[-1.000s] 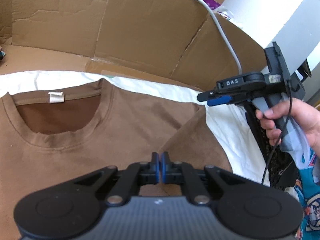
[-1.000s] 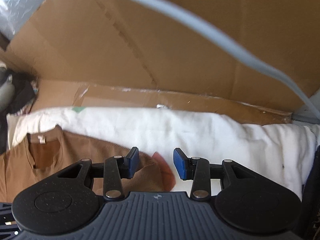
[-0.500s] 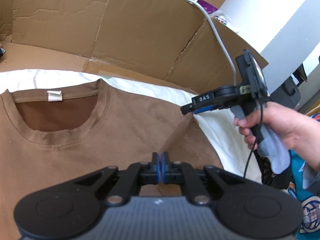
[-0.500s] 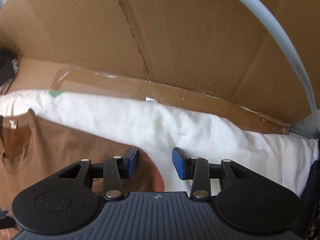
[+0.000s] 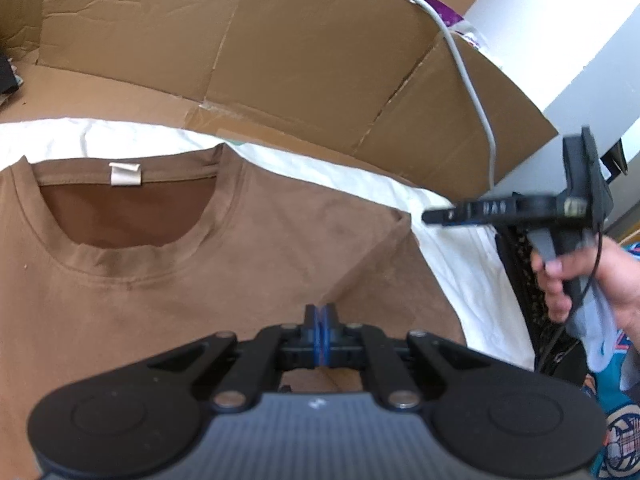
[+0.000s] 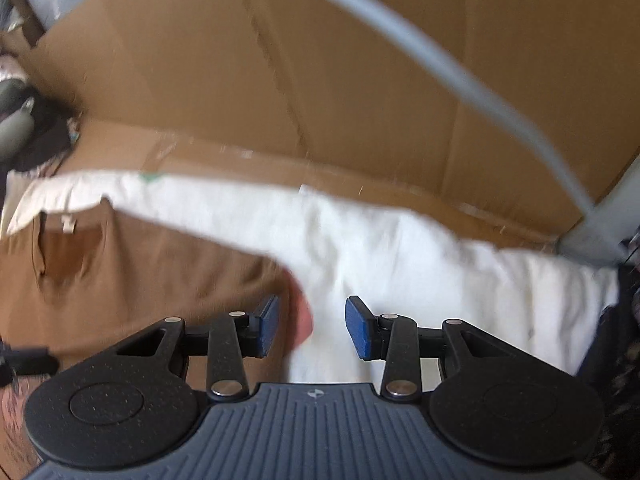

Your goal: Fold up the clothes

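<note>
Since half a second ago, my right claw (image 6: 312, 326) has swung right, off the brown t-shirt (image 5: 168, 288) spread on the white sheet (image 6: 400, 248), fingers apart and empty. Left claw (image 5: 320, 330) is pinched together low over the shirt's right side; whether it grips cloth, I cannot tell. For a clean fold I'd keep the sleeve crease straight.

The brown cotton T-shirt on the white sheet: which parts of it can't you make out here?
- Brown cotton T-shirt: lower body hidden by the left gripper in the left wrist view.
- Left shoulder and sleeve: cut off by the frame edge.
- White neck label: too small to read.
- Right wrist view: blurred.
</note>
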A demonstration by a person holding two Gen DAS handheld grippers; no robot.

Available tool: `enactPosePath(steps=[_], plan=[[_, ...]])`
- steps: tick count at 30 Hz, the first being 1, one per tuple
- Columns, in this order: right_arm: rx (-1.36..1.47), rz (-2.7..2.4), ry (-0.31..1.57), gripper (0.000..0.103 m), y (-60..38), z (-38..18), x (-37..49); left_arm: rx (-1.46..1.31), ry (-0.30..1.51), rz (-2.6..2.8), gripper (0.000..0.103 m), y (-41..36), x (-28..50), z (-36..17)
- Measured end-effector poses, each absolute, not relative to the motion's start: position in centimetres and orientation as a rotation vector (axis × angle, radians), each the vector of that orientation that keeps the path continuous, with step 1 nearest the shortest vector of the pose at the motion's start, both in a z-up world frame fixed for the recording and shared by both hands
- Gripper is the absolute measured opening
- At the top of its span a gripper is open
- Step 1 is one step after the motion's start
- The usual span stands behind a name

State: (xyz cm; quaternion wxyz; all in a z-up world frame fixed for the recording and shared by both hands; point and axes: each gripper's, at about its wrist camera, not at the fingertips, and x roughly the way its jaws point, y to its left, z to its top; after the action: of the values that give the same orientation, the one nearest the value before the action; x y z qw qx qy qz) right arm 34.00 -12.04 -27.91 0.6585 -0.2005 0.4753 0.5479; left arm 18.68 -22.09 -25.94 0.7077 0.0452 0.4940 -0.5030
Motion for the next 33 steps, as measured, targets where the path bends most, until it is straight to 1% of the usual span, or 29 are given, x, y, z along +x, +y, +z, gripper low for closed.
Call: enactPosePath(steps=[12, 19, 25, 33], plan=[[-0.511, 1.240, 0.989, 0.042, -10.1, -28.9, 31.6, 0.091, 1.112, -1.100, 0.002, -21.9, 18.8, -26.4], [-0.480, 1.212, 1.003, 0.041, -9.7, -29.6, 32.0, 0.107, 1.100, -1.101, 0.002, -21.9, 18.7, -26.2], [-0.452, 1.204, 1.021, 0.041, -9.7, -30.0, 32.3, 0.158, 1.126, -1.060, 0.002, -22.3, 19.1, -27.4], [-0.380, 1.226, 1.053, 0.042, -10.7, -29.5, 33.2, 0.104, 1.150, -1.004, 0.003, -22.7, 20.9, -29.0]])
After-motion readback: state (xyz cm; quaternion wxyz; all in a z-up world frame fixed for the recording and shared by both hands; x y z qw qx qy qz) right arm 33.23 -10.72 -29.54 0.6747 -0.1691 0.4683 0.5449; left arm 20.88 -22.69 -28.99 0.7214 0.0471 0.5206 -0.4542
